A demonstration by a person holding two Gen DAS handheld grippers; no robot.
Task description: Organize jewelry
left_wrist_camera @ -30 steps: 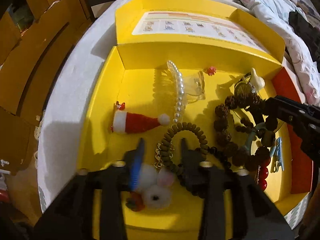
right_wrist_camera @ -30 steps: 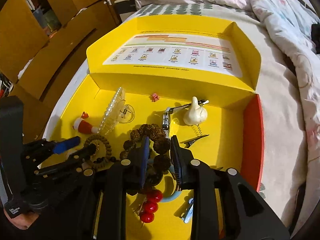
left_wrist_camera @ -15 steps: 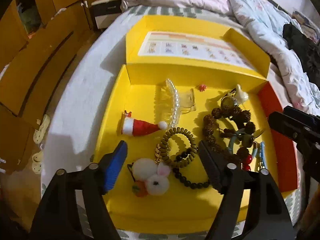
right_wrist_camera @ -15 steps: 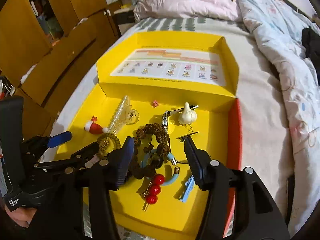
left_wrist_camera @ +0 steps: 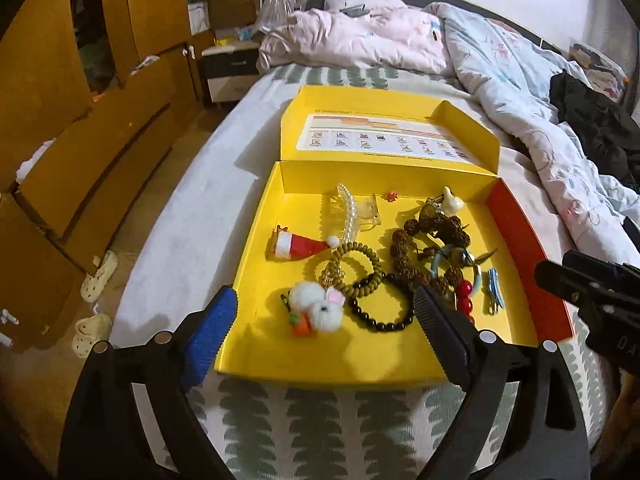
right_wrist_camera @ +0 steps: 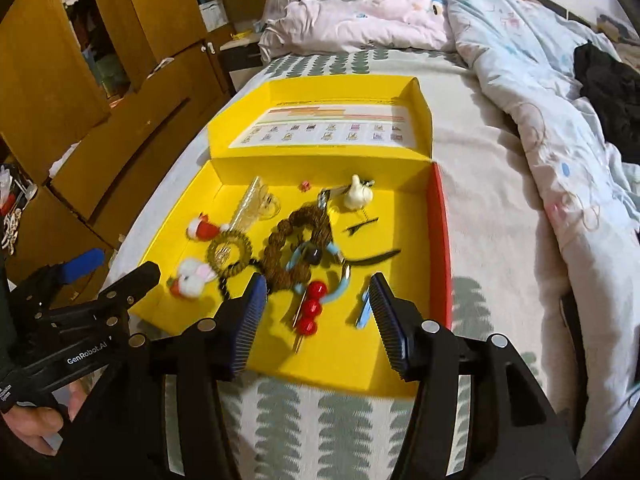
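An open yellow box (left_wrist_camera: 256, 264) (right_wrist_camera: 400, 248) lies on the bed and holds jewelry and hair pieces: a pearl comb (left_wrist_camera: 350, 214), a red santa-hat clip (left_wrist_camera: 298, 245) (right_wrist_camera: 204, 229), a fluffy white bunny clip (left_wrist_camera: 318, 307) (right_wrist_camera: 193, 276), an olive spiral bracelet (left_wrist_camera: 360, 266), a black bead bracelet (left_wrist_camera: 382, 314), a brown seed-bead string (left_wrist_camera: 436, 232) (right_wrist_camera: 298, 236), red beads (right_wrist_camera: 312, 308), a blue clip (left_wrist_camera: 494, 290) and a white garlic-shaped piece (right_wrist_camera: 357, 195). My left gripper (left_wrist_camera: 324, 336) is open and empty above the box's near edge. My right gripper (right_wrist_camera: 316, 320) is open and empty over the near right part.
The box lid (left_wrist_camera: 384, 132) stands open at the back. A crumpled duvet (left_wrist_camera: 520, 92) and dark clothes (left_wrist_camera: 600, 128) lie on the right of the bed. Wooden cupboards (left_wrist_camera: 80, 128) stand to the left, slippers (left_wrist_camera: 96, 276) on the floor.
Both grippers have opened wide and pulled back and up from the box. The bunny clip and the brown beads lie loose in the box.
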